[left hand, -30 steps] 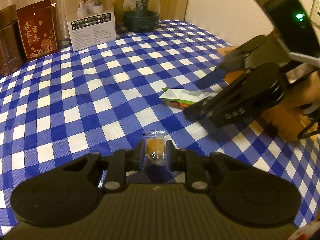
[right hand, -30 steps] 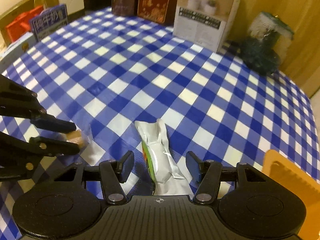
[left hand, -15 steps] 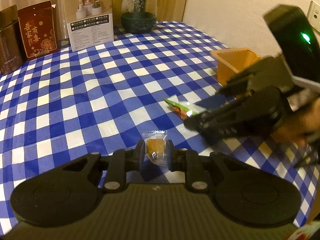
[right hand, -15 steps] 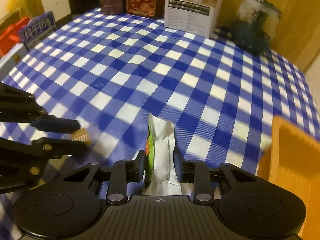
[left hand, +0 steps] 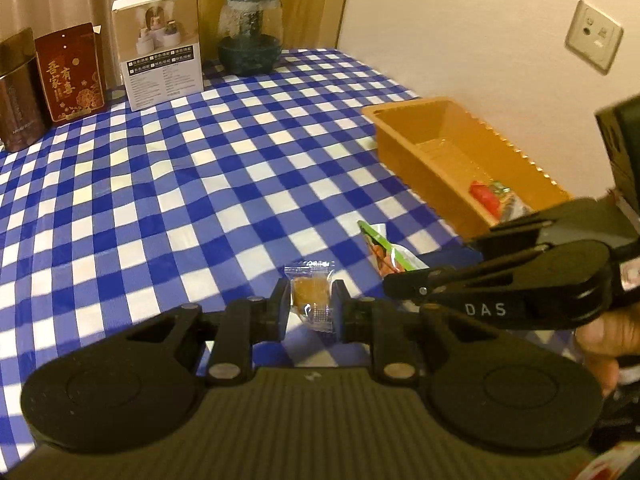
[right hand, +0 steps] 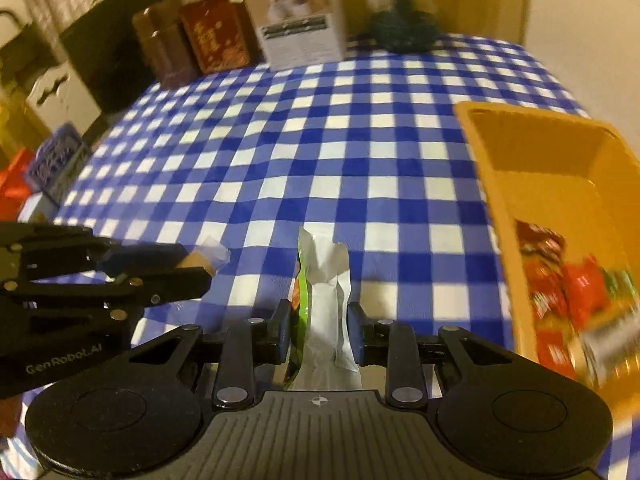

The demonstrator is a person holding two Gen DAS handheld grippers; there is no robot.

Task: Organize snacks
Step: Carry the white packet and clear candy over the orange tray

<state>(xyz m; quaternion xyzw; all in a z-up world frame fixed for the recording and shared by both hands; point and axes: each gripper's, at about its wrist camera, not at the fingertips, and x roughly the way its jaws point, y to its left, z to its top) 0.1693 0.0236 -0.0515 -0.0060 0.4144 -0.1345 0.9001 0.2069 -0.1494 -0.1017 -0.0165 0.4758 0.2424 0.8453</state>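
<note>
Left claw: our left claw (left hand: 311, 310) is clamped on a small clear-wrapped biscuit (left hand: 311, 294), low in the middle of the left wrist view and lifted off the checked cloth.
Right claw: our right claw (right hand: 318, 330) is clamped on a green and silver snack packet (right hand: 324, 292); its jaws have just been closing, with the packet between them.
Packet: it stands on edge, green side to the left, its crumpled top poking upward at mid-frame.
Orange bin: the orange bin (left hand: 404, 142) sits on the desk (left hand: 180, 184) at the right of both views, beside the wall, with red-wrapped snacks (right hand: 576, 284) inside.
Backdrop: at the upper left we see a white box (left hand: 162, 46), a red carton (left hand: 72, 72), a brown tin (left hand: 16, 96) and a glass jar (left hand: 250, 34).
Hand: a hand (left hand: 598, 344) holds the right claw at the lower right.
</note>
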